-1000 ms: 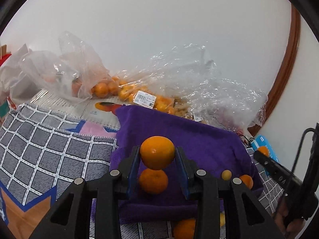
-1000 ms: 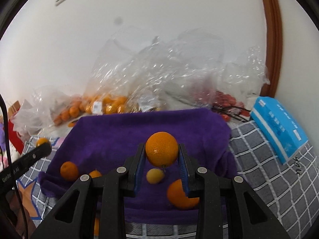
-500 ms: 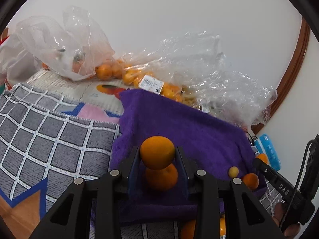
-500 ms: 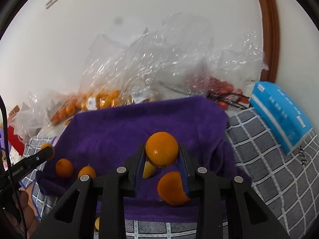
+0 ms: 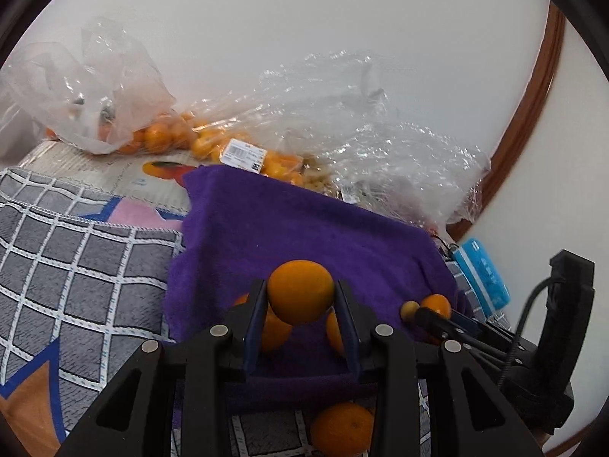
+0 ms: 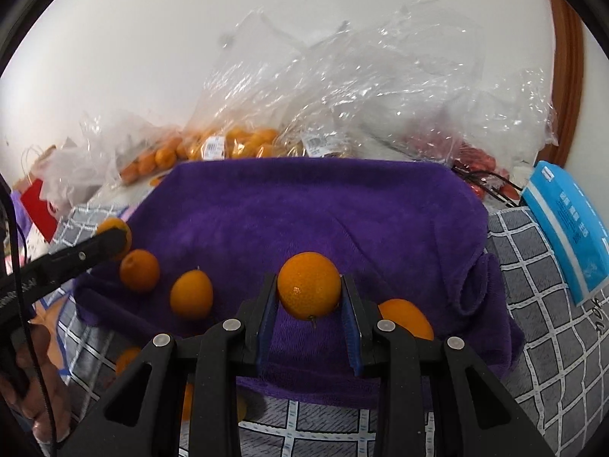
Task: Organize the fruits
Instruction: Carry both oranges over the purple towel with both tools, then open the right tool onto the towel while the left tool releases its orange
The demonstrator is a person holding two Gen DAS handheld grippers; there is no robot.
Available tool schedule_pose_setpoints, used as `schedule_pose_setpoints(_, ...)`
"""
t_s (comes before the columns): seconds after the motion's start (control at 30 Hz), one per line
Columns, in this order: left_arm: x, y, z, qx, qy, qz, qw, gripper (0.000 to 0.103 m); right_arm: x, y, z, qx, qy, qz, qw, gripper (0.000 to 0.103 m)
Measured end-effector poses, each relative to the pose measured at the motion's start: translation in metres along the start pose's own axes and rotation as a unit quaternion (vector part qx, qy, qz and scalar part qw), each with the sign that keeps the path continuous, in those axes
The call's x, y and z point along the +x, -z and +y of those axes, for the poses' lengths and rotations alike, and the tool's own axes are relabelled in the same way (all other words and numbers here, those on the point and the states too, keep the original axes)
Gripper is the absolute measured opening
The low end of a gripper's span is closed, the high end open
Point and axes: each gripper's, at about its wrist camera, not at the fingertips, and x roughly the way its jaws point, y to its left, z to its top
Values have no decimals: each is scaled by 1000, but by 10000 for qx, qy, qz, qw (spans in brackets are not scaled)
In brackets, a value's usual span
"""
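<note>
Seen from the left wrist: left gripper [image 5: 300, 304] clamped on an orange [image 5: 300, 291], jaws pressed to its two sides, held just above the near edge of the purple towel [image 5: 304, 228]. More oranges partly hidden behind the jaws, another [image 5: 342, 428] lower down on the checked cloth [image 5: 76, 266], off the towel. Clear bags of fruit [image 5: 243, 152] heaped against the wall beyond.

Seen from the right wrist: right gripper [image 6: 309, 304] closed likewise on a second orange [image 6: 309, 285], stem end down, over the towel's front. Two loose oranges [image 6: 139, 269] [image 6: 191, 294] lying to the left on the towel, one more [image 6: 407, 318] just right of the jaws, possibly touching the finger, though hard to tell. Blue packet [image 6: 567, 228] well off to the right.

Judged round, light, firm-skinned but bruisable and apt to roll; best gripped across the widest middle with moderate pressure, and set down gently in the soft pile.
</note>
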Motion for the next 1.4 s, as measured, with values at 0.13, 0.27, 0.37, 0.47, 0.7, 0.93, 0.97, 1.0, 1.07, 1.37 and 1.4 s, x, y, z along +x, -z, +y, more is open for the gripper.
schedule_pose_setpoints(0.13, 5, 0, -1, 11, 23, 142, 9999, 34, 5, 1, -3, 64, 2, 87, 9999, 32)
schedule_pose_setpoints(0.27, 7, 0, 0, -5, 16, 187, 9998, 34, 6, 2, -5, 124, -29, 99, 9999, 32)
schedule_pose_setpoints(0.37, 7, 1, 0, 20, 6, 172, 9999, 34, 7, 2, -4, 91, -31, 103, 9999, 32)
schedule_pose_setpoints(0.47, 7, 2, -1, 56, -1, 165, 9998, 34, 7, 3, -2, 55, -34, 119, 9999, 32)
schedule_pose_setpoints(0.7, 8, 2, -1, 56, 17, 166, 9998, 34, 8, 3, -2, 64, -30, 116, 9999, 32)
schedule_pose_setpoints(0.93, 7, 2, 0, 33, 6, 165, 9999, 34, 5, 2, -3, 82, -63, 9, 9999, 38)
schedule_pose_setpoints(0.97, 7, 2, 0, 38, 19, 167, 9999, 37, 5, 2, -3, 99, -76, -2, 9999, 38)
schedule_pose_setpoints(1.0, 7, 2, 0, 52, 40, 164, 9998, 38, 4, 2, -3, 118, -83, -13, 9999, 38)
schedule_pose_setpoints(1.07, 7, 3, -1, 88, 35, 153, 9998, 40, 4, 2, -4, 141, -89, -27, 9999, 39)
schedule_pose_setpoints(1.37, 5, 3, -4, 112, 26, 81, 9999, 54, 1, 1, -6, 188, -72, -114, 9997, 41)
schedule_pose_setpoints(1.4, 4, 2, -4, 106, 22, 40, 9999, 55, 0, 1, -6, 190, -63, -120, 9997, 41)
